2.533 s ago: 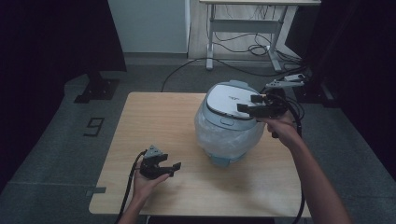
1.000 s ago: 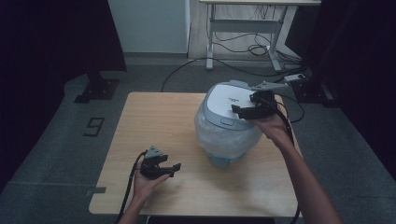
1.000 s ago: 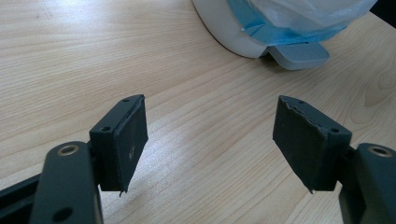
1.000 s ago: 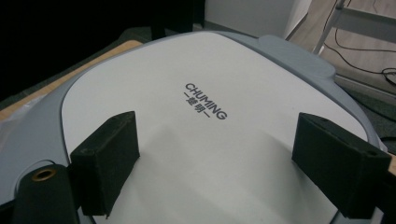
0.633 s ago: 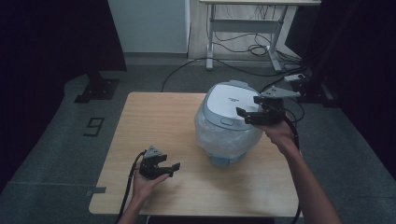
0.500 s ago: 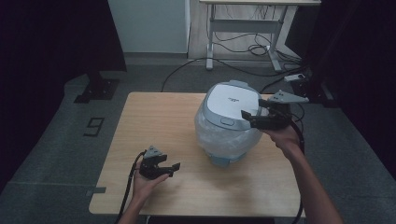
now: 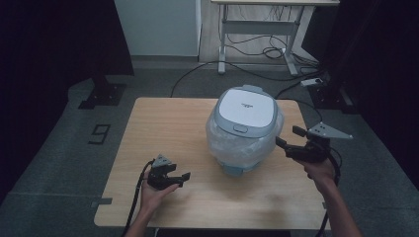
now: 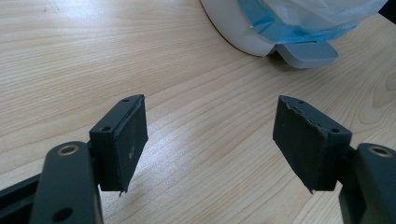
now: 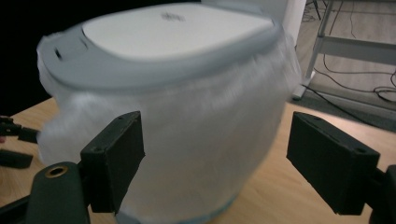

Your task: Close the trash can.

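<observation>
A round cooker (image 7: 244, 131) with a white and grey lid stands right of centre on the wooden table (image 7: 163, 123), its body wrapped in clear plastic film. In the right gripper view the wrapped cooker (image 9: 177, 116) looms close ahead. My right gripper (image 7: 289, 140) hovers just right of the cooker, jaws open and pointing at its side, nothing between them. The same gripper (image 9: 215, 163) shows wide-apart pads. My left gripper (image 7: 182, 178) rests low near the front left of the table, open and empty. In its own view the gripper (image 8: 210, 144) faces the cooker's base (image 8: 261, 37).
A metal desk frame (image 7: 262, 34) and loose cables (image 7: 276, 49) lie on the floor behind the table. A power strip (image 7: 314, 82) sits at the back right. Dark curtains hang on both sides.
My right gripper has come down from beside the lid to the cooker's right side, moving right and toward the front. The left gripper has stayed put.
</observation>
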